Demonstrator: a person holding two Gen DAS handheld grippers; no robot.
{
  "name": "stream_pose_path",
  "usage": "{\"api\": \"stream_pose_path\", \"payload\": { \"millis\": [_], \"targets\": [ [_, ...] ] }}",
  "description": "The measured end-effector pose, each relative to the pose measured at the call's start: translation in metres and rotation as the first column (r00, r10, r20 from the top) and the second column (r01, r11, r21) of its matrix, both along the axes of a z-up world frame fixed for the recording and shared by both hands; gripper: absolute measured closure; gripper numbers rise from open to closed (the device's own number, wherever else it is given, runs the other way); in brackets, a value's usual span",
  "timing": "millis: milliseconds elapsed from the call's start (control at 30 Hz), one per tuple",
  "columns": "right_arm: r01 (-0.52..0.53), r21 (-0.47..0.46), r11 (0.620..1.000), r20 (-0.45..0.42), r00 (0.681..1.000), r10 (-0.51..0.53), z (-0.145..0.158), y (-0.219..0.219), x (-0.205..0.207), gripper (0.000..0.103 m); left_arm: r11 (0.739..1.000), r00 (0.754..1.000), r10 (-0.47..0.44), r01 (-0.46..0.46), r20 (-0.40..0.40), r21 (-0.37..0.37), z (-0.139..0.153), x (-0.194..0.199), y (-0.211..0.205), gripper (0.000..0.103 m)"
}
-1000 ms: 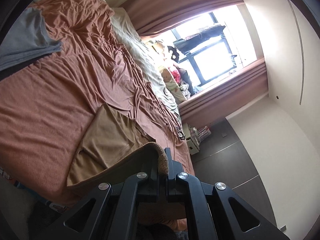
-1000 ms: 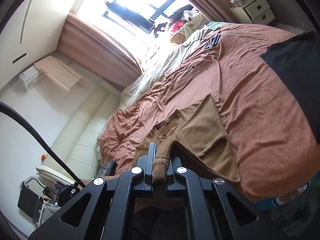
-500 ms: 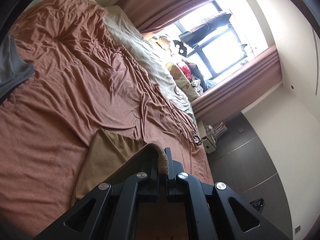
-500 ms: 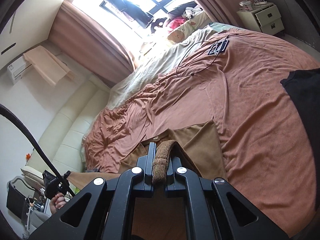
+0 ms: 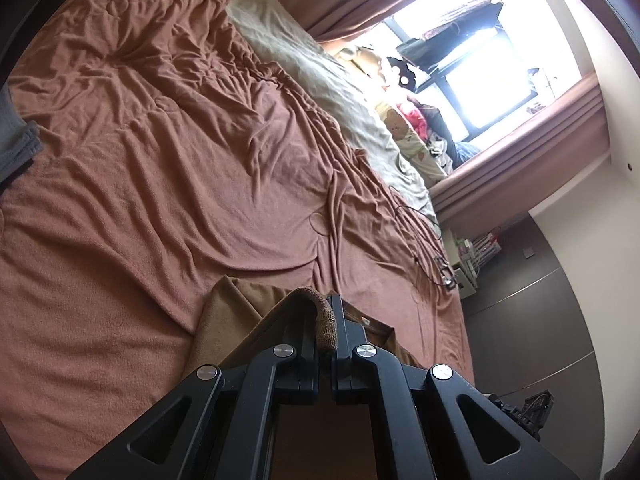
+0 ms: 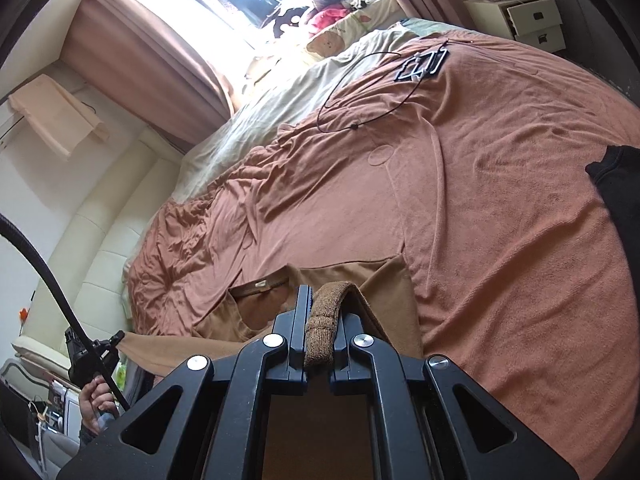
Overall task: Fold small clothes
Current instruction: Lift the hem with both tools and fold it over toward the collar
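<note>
Both wrist views had swung since a second ago: less of the brown shirt (image 5: 236, 312) showed, only its far end near lower centre, and the grey garment (image 5: 16, 140) had slid almost out at the left edge of the left view. Looked like the pinched hem was being carried toward the collar end.

Left tongs (image 5: 327, 322) were clamped on a rolled ribbed edge of the shirt. Right tongs (image 6: 322, 320) were the same, clenched on a ribbed hem fold at lower centre of the right view. Between them the cloth hung as a taut span; it showed at lower left of the right view, running to the person's hand (image 6: 96, 400) on the other handle.

Rest of the shirt lay flat on the bed (image 6: 500, 200), collar (image 6: 260, 286) just above and left of the right tongs, one sleeve spread to the right.

My read on doing this step well:
- Keep both sets of tongs level and evenly apart so the hem stays straight.
- Lay the hem down in line with the collar and shoulders, then let go of both sides together.
- Lower gently; the blanket is wrinkled, and dragging would bunch the bottom layer.

Writing: a small pale tag sat inside the collar, too small to read. Cartoon bear print on the pillow (image 6: 332, 42) in the upper centre, no legible text. Black cable and frame (image 6: 420, 66) lay well clear, upper right.
</note>
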State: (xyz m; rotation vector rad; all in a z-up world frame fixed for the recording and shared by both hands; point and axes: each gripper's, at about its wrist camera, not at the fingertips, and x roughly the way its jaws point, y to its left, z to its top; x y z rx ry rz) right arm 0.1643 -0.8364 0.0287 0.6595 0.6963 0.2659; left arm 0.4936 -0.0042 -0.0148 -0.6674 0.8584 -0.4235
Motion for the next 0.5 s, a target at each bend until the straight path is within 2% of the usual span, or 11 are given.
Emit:
{"api": "stream_pose_path", "payload": {
  "millis": [500],
  "targets": [
    [-0.001,-0.050,0.999,-0.142,0.990,-0.006,-0.046,0.016,0.089,0.100,0.989,0.989,0.040,-0.019,-0.142,0.143,-0.085,0.073,-0.023,0.100]
  ]
}}
